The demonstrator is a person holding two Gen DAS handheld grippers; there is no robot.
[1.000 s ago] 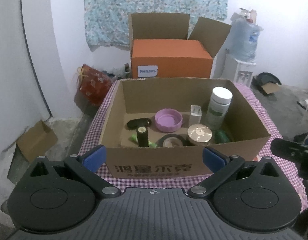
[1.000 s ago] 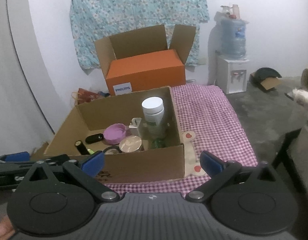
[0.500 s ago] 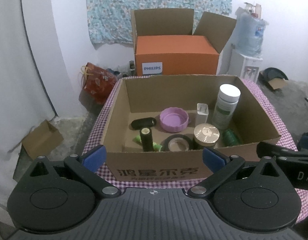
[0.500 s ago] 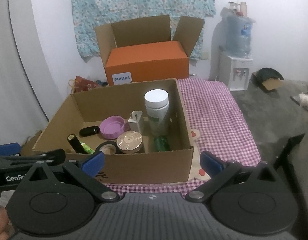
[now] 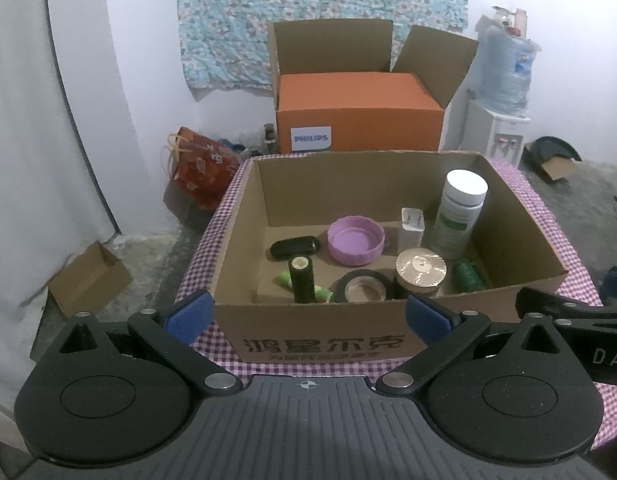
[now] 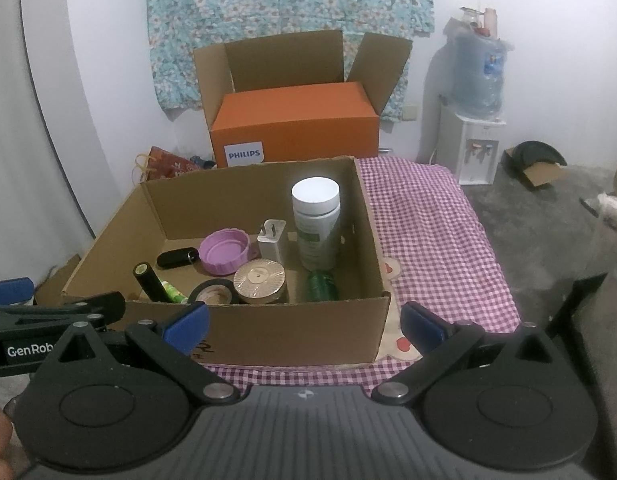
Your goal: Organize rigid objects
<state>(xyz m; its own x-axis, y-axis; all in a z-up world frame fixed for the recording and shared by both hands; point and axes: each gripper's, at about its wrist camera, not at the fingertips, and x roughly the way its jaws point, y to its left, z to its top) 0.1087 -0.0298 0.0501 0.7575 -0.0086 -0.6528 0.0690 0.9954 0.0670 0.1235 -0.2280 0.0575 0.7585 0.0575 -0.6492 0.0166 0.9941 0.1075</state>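
Note:
An open cardboard box [image 5: 320,344] [image 6: 292,340] stands on a purple checked cloth [image 6: 428,232]. Inside are a tall white-capped bottle [image 5: 460,216] [image 6: 317,224], a white charger [image 5: 412,226], a purple lid [image 5: 355,240] [image 6: 224,250], a black case [image 5: 294,246], an upright black cylinder [image 5: 301,280], a tape roll [image 5: 362,289], a gold-lidded jar [image 5: 420,272] [image 6: 260,282] and a green bottle [image 5: 466,274]. My left gripper [image 5: 308,316] and right gripper [image 6: 304,322] are open and empty, just in front of the box's near wall.
An orange Philips box [image 5: 358,114] sits in an open carton behind. A water dispenser [image 6: 474,120] stands at the right wall, a red bag [image 5: 200,168] and a small cardboard box [image 5: 88,278] on the floor at left.
Both grippers have risen and tilted a little, so I look more down into the box. Each gripper's arm now shows at the edge of the other view. Nothing in the box moved.

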